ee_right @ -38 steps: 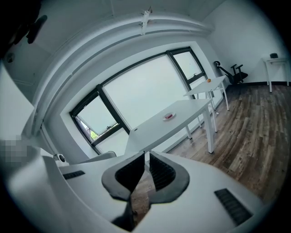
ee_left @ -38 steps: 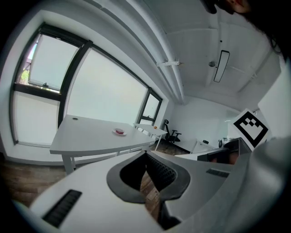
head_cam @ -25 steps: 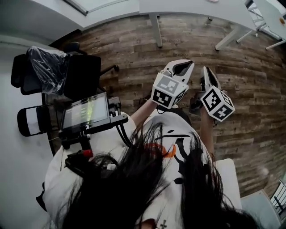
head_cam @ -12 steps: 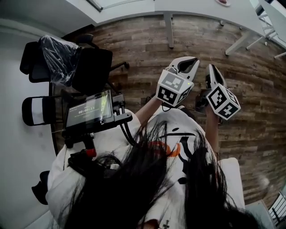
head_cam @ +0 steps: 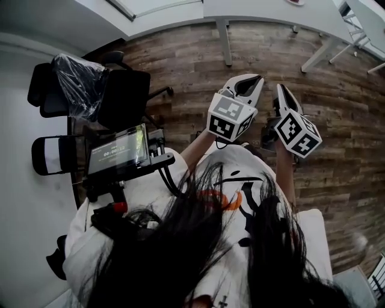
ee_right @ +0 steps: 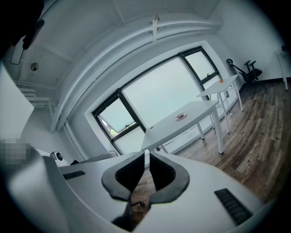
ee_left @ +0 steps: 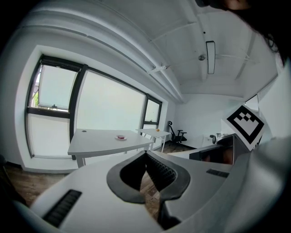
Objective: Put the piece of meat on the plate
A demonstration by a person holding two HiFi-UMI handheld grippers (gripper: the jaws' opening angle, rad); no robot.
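Observation:
A small white plate (ee_left: 120, 137) with something pink-red on it sits on a white table (ee_left: 97, 143) by the window, far ahead. The right gripper view shows the same plate (ee_right: 181, 117) on that table (ee_right: 191, 123); it is too small to tell more. My left gripper (ee_left: 146, 154) is shut with nothing between its jaws. My right gripper (ee_right: 147, 152) is also shut and empty. In the head view both are held up side by side over the wooden floor in front of the person, the left gripper (head_cam: 257, 77) beside the right gripper (head_cam: 280, 88), well short of the table.
Black office chairs (head_cam: 90, 90) and a screen on a rig (head_cam: 117, 150) stand at the left. White tables (head_cam: 271, 9) line the far wall. A second small table with an orange thing (ee_left: 157, 130) and a chair (ee_left: 175, 132) lie further back.
The head view has shifted a little, so the floor and chairs sit slightly lower and more to the right. Both grippers stay shut and hardly move.

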